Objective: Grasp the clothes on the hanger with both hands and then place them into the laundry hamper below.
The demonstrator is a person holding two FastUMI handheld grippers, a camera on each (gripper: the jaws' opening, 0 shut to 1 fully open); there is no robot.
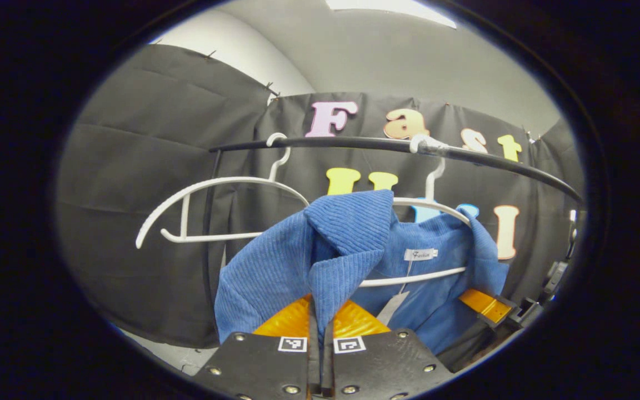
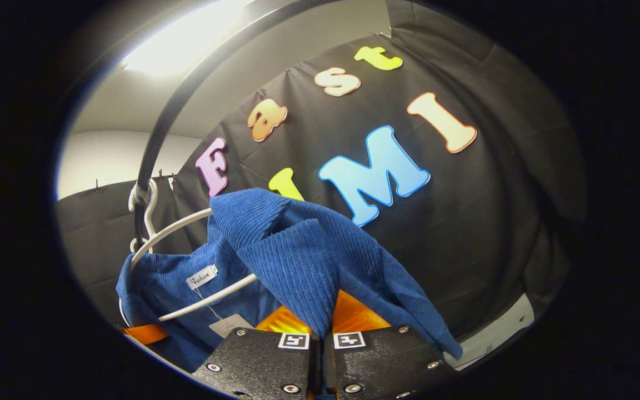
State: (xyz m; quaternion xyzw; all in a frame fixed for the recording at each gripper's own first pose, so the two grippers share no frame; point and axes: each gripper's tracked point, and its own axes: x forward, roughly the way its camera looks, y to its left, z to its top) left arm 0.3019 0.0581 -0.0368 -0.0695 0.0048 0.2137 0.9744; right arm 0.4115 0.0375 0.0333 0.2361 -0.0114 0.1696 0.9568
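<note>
A blue corduroy jacket (image 1: 353, 244) hangs on a white hanger (image 1: 436, 208) under a black rail (image 1: 386, 145). In the left gripper view my left gripper (image 1: 320, 311) is shut on the jacket's collar and shoulder fold, with cloth pinched between its fingers. Farther right in that view the right gripper (image 1: 489, 305) holds the jacket's other side. In the right gripper view my right gripper (image 2: 320, 316) is shut on the other collar fold of the jacket (image 2: 303, 250), which drapes over the fingers. The hanger's bar (image 2: 209, 297) and the left gripper (image 2: 145, 333) show at lower left.
A second white hanger (image 1: 214, 211), bare, hangs on the rail to the left of the jacket. The rail's black upright post (image 1: 209, 244) stands just behind it. Black cloth wall closes the back and sides. The rail (image 2: 186, 94) arcs overhead in the right gripper view.
</note>
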